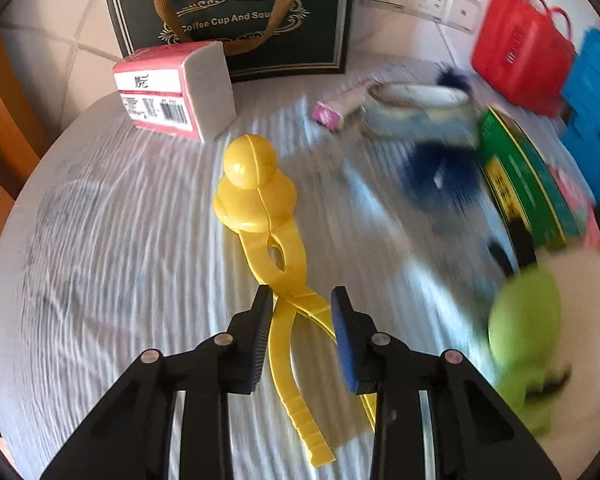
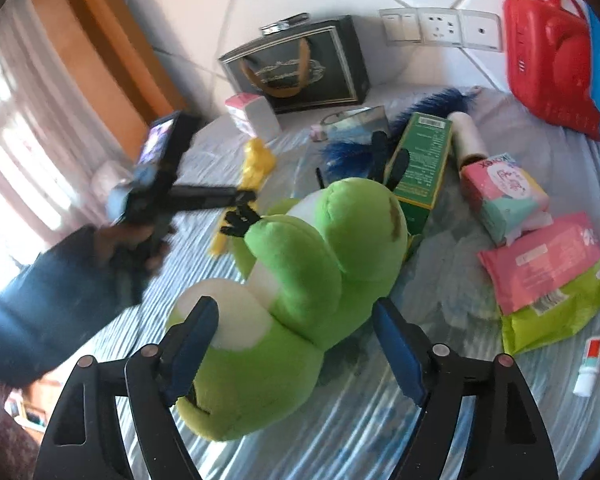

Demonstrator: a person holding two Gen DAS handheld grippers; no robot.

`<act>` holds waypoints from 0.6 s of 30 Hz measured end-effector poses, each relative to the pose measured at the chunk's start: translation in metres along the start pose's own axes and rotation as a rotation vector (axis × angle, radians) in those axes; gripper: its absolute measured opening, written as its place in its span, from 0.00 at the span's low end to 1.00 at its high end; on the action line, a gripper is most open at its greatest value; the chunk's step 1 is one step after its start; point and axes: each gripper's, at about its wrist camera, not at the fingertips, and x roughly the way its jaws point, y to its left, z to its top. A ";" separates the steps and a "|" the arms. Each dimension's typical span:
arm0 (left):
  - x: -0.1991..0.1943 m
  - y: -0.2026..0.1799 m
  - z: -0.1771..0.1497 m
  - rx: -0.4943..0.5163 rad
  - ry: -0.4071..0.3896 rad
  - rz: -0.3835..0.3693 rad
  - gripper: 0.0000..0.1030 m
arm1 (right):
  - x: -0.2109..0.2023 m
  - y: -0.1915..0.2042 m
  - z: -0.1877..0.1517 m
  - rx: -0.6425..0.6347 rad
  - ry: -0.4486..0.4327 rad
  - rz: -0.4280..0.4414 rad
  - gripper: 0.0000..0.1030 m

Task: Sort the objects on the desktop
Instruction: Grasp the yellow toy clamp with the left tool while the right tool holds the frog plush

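Note:
Yellow duck-headed tongs [image 1: 256,188] lie on the striped grey cloth [image 1: 100,240], handles toward me. My left gripper [image 1: 300,304] reaches down over the spot where the handles cross, and both pads touch the yellow arms, so it is shut on them. In the right wrist view a hand in a dark sleeve holds that left gripper [image 2: 240,208] over the tongs [image 2: 258,160]. A green and white plush toy [image 2: 300,248] lies between the fingers of my right gripper [image 2: 296,308], which stands open. Its right finger is apart from the plush. The plush [image 1: 528,320] is blurred at the left view's right edge.
A tissue pack [image 1: 172,92] and a dark gift bag [image 1: 236,12] stand at the back. A tape roll [image 1: 420,108], blue feathers [image 1: 440,176], a green box [image 2: 420,160], a red case [image 2: 548,60], pink packs [image 2: 540,256] and a small tube [image 2: 588,364] crowd the right side.

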 end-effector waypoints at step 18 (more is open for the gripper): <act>-0.046 -0.014 -0.073 0.065 0.002 -0.054 0.01 | 0.000 0.023 0.030 -0.047 -0.039 -0.089 0.18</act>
